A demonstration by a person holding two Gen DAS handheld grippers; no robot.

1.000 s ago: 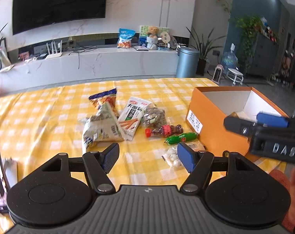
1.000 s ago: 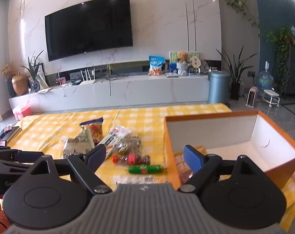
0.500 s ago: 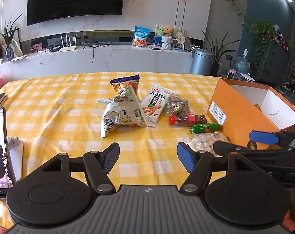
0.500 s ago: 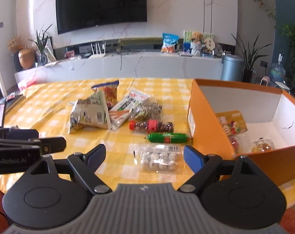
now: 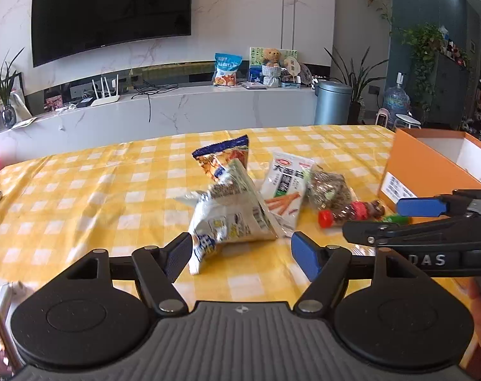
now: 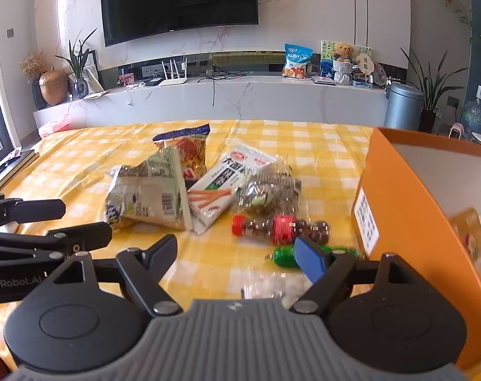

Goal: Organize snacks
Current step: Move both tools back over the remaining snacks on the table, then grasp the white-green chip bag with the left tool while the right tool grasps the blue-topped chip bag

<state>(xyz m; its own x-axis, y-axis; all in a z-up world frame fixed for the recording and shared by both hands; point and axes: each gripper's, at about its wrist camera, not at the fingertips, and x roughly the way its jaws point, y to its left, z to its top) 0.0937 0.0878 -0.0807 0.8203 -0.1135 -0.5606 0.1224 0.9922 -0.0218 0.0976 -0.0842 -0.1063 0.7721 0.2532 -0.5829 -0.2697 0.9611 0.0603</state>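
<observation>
The left gripper (image 5: pixel 240 255) and the right gripper (image 6: pixel 237 255) are held low over the yellow checked tablecloth (image 5: pixel 81 197), both with jaws released and nothing between them. The snacks are gathered in the middle: a crumpled white-green foil bag (image 6: pixel 148 197), a white carrot-stick packet (image 6: pixel 223 187), a small red-capped bottle (image 6: pixel 280 227) and a green sausage-shaped pack (image 6: pixel 283 255) (partly hidden). The open orange cardboard box (image 6: pixel 408 209) is seen at the right.
</observation>
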